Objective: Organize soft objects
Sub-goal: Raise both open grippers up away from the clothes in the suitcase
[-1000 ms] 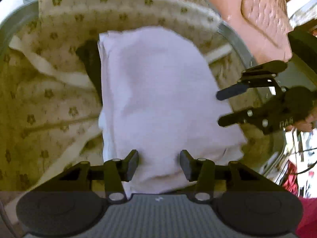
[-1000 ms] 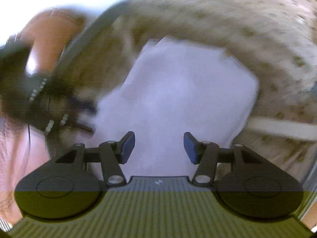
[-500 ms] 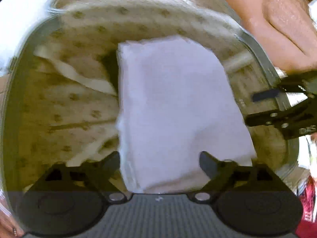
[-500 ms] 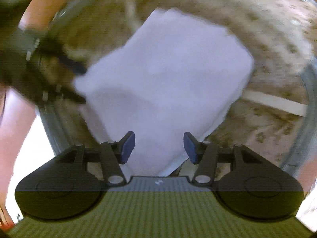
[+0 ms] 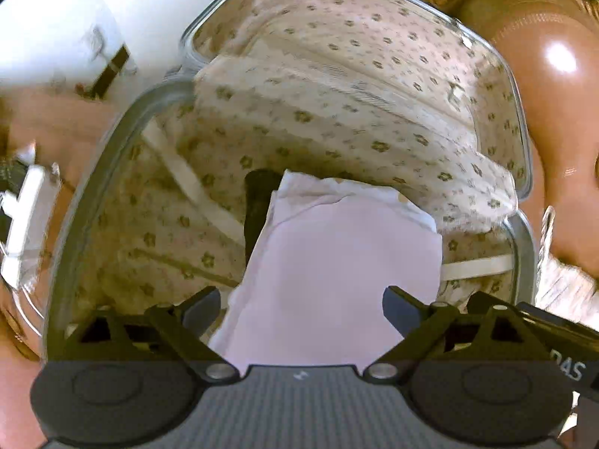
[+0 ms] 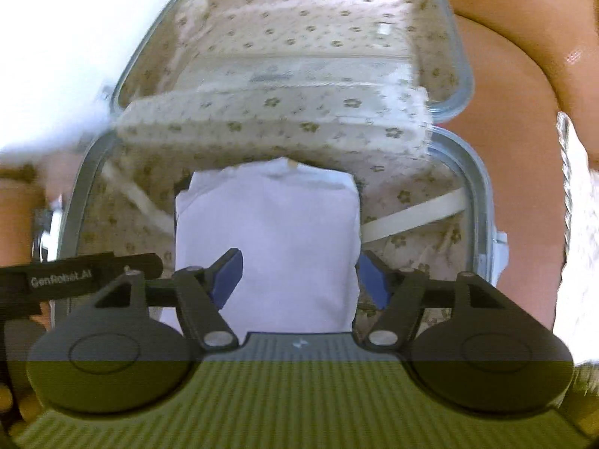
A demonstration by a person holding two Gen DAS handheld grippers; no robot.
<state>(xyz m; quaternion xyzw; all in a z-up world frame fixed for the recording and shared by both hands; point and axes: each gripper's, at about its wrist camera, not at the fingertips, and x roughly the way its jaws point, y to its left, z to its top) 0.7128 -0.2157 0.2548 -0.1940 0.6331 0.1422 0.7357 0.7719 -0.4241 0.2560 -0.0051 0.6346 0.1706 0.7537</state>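
A folded pale lavender cloth (image 5: 337, 262) (image 6: 269, 224) lies flat in the lower half of an open suitcase (image 5: 97, 194) (image 6: 475, 194) lined with flowered fabric. My left gripper (image 5: 301, 299) hovers above the cloth's near end, open wide, holding nothing. My right gripper (image 6: 299, 265) is open too, its blue pads on either side of the cloth's near end and above it. A flowered divider flap (image 5: 337, 127) (image 6: 280, 119) overhangs the cloth's far edge. Something dark (image 5: 258, 202) shows beside the cloth's left edge.
Cream elastic straps (image 5: 194, 187) (image 6: 408, 213) cross the suitcase floor. The lid (image 6: 299, 30) stands open behind. A glossy brown leather surface (image 5: 554, 75) (image 6: 505, 75) sits to the right, with white lacy fabric (image 6: 576, 224) beside it. The other gripper's body shows at each view's edge.
Both grippers have drawn back from the cloth, so the whole suitcase and its lid now show. The left jaws have spread wider. The cloth stays in the suitcase.
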